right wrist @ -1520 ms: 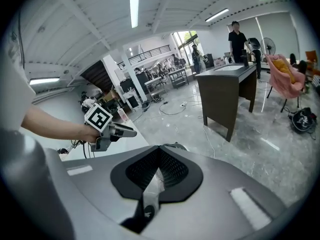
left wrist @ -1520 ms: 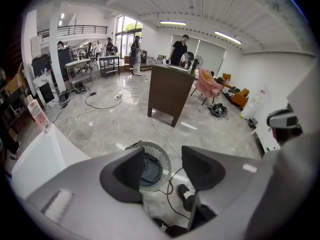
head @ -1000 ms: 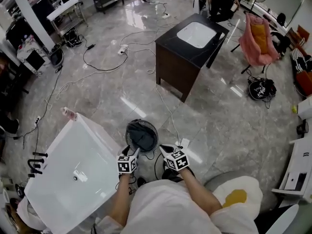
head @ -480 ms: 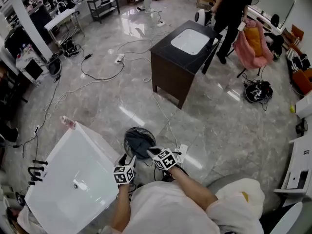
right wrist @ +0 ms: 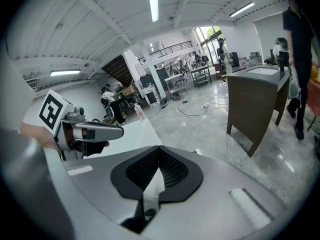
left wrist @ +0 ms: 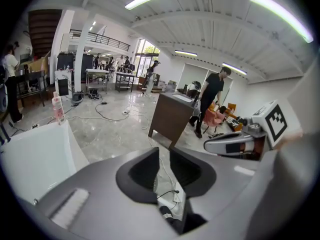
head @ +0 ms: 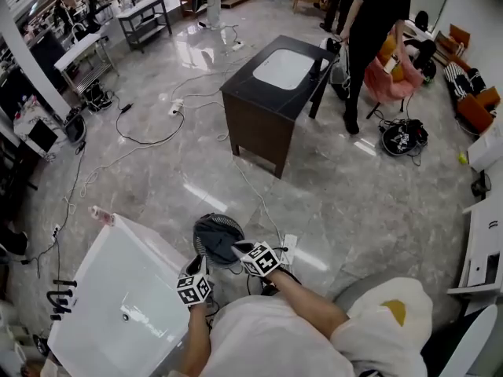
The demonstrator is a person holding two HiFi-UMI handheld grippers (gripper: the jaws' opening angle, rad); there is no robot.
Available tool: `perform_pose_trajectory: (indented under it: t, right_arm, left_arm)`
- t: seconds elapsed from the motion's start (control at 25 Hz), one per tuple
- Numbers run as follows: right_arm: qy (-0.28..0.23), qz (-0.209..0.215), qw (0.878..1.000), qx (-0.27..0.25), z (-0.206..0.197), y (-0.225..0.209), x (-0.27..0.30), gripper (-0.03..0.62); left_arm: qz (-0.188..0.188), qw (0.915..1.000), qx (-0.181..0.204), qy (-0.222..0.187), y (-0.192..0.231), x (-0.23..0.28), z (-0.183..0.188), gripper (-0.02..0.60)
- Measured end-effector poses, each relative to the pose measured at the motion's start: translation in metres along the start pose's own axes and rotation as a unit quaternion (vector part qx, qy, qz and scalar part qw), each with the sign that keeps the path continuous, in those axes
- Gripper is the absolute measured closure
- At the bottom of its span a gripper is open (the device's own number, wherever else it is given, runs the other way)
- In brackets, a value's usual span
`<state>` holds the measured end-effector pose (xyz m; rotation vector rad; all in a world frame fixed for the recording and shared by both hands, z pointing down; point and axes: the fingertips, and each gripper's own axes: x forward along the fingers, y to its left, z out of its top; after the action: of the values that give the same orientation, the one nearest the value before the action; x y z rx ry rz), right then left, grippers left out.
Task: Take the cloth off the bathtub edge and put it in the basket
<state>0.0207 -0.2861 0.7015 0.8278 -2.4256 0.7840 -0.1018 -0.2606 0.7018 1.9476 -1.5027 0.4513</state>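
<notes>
- Your left gripper (left wrist: 164, 153) has just been closing. Its fingers (left wrist: 144, 170) stand a narrow slit apart and pinch nothing; only floor and a cable (left wrist: 167, 195) show through the gap.
- Your right gripper (right wrist: 160, 149) has its fingers (right wrist: 174, 171) pressed together at the tips, with nothing caught between them.
- The cloth (head: 218, 243) lies in the basket (head: 204, 225), just ahead of your right fingertips and slightly ahead and to the right of your left ones.
- Cloth and basket are both dark, so from the head view you cannot tell where one ends and the other begins.
- Your right fingers cover the near right side of the basket in the head view, hiding whether they touch the cloth or the rim.
- In both gripper views the grey housing fills the lower picture and blocks whatever lies right under the fingertips.
- The bathtub (head: 102, 289) lies to the left of your left fingers. Its lower left end is cut off by the picture edge.
- A pink bottle (head: 101, 214) stands at its far corner, too small to read.
</notes>
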Motion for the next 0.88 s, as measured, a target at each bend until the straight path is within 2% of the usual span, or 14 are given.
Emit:
perform_pose_trajectory:
  t: [0.16, 0.52, 0.88]
  right_arm:
    - [-0.005, -0.007, 1.000, 0.007, -0.003, -0.009, -0.007, 0.592]
    - [-0.008, -0.016, 1.000, 0.008, -0.009, -0.020, -0.023, 0.592]
    - [-0.012, -0.020, 1.000, 0.012, -0.011, -0.039, -0.037, 0.592]
  left_arm:
    - [-0.003, 0.9999, -0.007, -0.007, -0.006, 0.002, 0.001, 0.523]
    - [-0.015, 0.9998, -0.011, -0.008, -0.023, 0.011, 0.000, 0.523]
    - [0.004, 0.9999, -0.014, -0.008, -0.034, 0.027, 0.002, 0.523]
